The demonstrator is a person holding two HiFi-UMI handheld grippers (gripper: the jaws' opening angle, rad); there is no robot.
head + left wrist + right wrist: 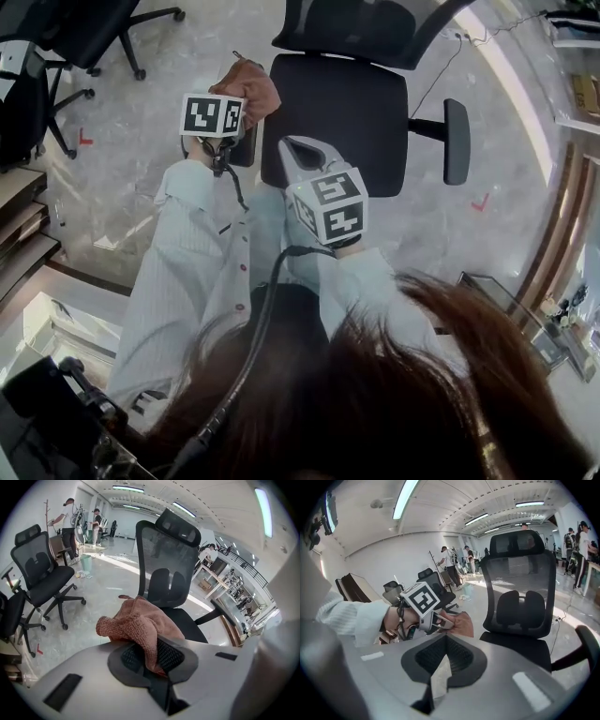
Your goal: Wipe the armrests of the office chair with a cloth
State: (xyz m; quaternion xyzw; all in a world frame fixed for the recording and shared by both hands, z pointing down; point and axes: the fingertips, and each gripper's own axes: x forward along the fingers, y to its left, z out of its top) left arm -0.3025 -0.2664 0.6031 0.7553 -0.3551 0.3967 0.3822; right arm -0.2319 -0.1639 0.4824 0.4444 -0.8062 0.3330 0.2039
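The black office chair (pixel 337 108) stands in front of me, its right armrest (pixel 457 141) bare. My left gripper (pixel 230 127) is at the chair's left armrest (pixel 247 150), which is mostly hidden under it. That gripper is shut on a brown terry cloth (pixel 250 84). In the left gripper view the cloth (pixel 138 623) bunches out above the closed jaws of the left gripper (pixel 150 660). My right gripper (pixel 302 155) hovers over the seat's front left corner. In its own view the right gripper (pixel 440 667) is shut and holds nothing.
More black office chairs stand at the left (pixel 84 28) (pixel 42 573). Wooden steps or shelving (pixel 19 216) lie at the left edge, and a glass case (pixel 497 291) sits at the right. Several people stand far off in the hall (pixel 68 522).
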